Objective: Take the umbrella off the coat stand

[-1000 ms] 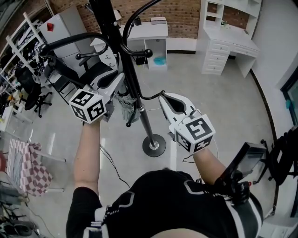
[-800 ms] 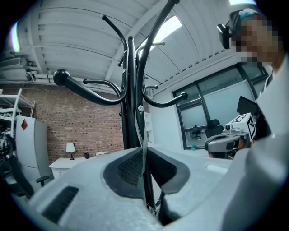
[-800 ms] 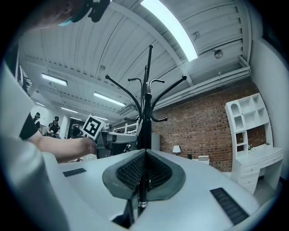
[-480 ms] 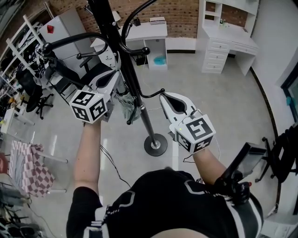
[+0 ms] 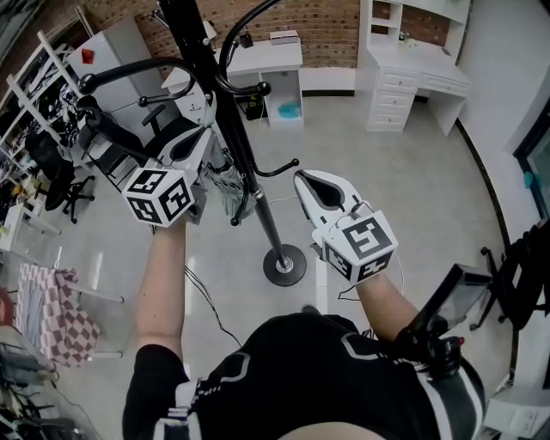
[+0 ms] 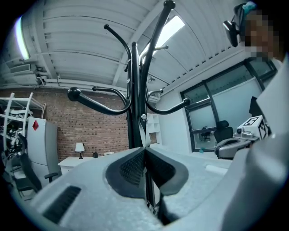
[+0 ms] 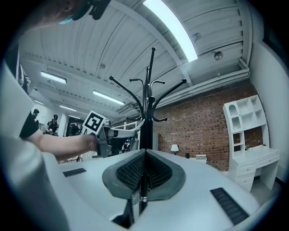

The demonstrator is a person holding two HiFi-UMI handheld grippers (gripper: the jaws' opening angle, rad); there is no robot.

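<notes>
closest in, the person's black-clad torso (image 5: 326,378) fills the bottom of the head view, with both forearms stretched forward. the right gripper (image 5: 307,182) sits level just right of the coat stand (image 5: 258,202), near the tip of a low hook. its jaws are closed pad to pad with nothing caught between them. the left gripper (image 5: 208,139) is on the other side of the pole, also level. its jaws are pressed together on a thin pale strap (image 6: 142,131) that rises from their tips toward the pole. the umbrella (image 5: 225,187) – a folded grey bundle – hangs just beside the pole and just below those tips, so it is not yet off the stand. lower down the pole meets its round base (image 5: 284,265) on the pale floor. off to the left a checked cloth (image 5: 53,302) is draped over a rack. further back a white desk (image 5: 266,58) carries a small box (image 5: 284,37) on top, and its open cubby holds one light-blue object (image 5: 290,110) – what it is i cannot tell. to the right stands a white hutch desk (image 5: 412,69) with small items on its shelves, too tiny to name, and its drawers (image 5: 391,99) closed. behind everything runs a brick wall (image 5: 326,26).
</notes>
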